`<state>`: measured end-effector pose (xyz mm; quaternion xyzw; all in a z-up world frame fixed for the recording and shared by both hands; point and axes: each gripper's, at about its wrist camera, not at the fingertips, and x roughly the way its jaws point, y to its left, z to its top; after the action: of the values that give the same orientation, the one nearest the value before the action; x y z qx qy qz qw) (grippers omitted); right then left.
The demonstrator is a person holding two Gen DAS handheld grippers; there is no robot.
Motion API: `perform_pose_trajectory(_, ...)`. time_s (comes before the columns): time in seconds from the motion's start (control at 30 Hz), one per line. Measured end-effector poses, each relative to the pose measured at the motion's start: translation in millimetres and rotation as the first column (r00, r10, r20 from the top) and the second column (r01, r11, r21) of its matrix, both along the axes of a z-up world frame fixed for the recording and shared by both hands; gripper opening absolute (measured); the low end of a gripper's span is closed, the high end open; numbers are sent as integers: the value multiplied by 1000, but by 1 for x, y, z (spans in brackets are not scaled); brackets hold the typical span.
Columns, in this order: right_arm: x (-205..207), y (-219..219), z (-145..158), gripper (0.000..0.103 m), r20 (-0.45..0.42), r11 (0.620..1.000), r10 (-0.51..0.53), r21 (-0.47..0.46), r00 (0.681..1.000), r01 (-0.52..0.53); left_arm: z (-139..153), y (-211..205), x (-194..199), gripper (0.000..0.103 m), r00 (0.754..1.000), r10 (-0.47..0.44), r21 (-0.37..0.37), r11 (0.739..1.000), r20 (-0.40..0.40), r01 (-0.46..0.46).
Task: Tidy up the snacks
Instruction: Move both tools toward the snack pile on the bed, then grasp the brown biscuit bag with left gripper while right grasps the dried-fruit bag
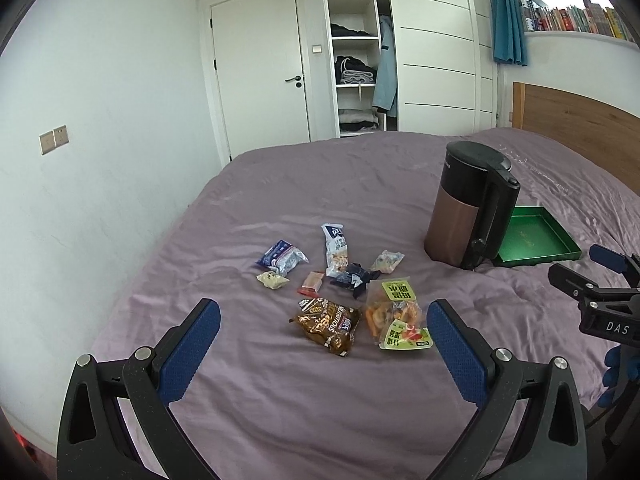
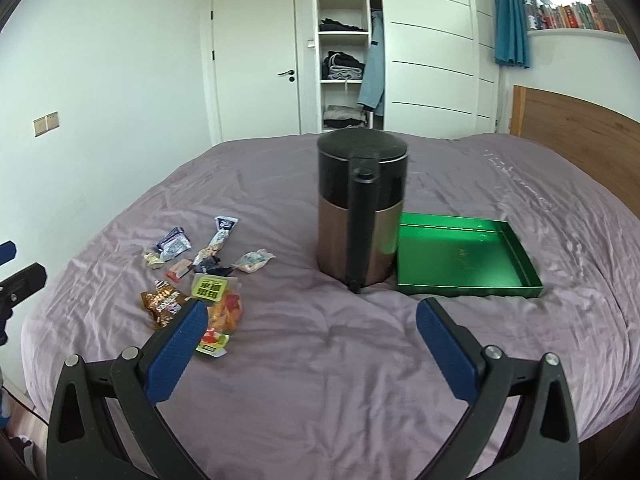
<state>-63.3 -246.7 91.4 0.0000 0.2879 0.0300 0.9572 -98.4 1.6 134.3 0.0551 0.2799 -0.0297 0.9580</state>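
Soft daylight, sharp, fisheye-warped edges

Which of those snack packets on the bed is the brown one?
The crinkly brown foil packet, lying nearest the camera on the purple bedsheet; beside it lies a clear, green-labelled bag.

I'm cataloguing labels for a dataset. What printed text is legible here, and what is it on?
"NUTRITIOUS": on the brown crinkly snack bag on the purple bedsheet.
"DAS": on the black body of the right gripper, seen from the left wrist camera.
Chinese characters on the yellow-green labelled clear snack pack: too blurred to read.
Print on the white-and-blue tall packet, book spines on the shelf, gold mark in the green tray: unreadable.
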Motion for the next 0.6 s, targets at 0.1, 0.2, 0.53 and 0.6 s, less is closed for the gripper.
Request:
perform_pose_trajectory(0.1,8,12,-3,103,-12,1000,26,1,1000,-26,-8,5,9,102,1000,6,-8,1000,-20,-6)
perform_pose_trajectory(0.2,18,24,-8,103,-30,998,58,12,998,-57,-20,15,21,102,999,24,-11,1000,-49,-25)
perform_pose_trajectory(0.53,70,78,-41,103,-113,986,163,43,980,-159,-75,92,78,102,968,162,4,986,-191,-165)
perform_pose_trajectory(0.6,83,87,-51,103,-133,985,173,49,976,-168,-84,97,88,102,963,167,20,986,-211,-167)
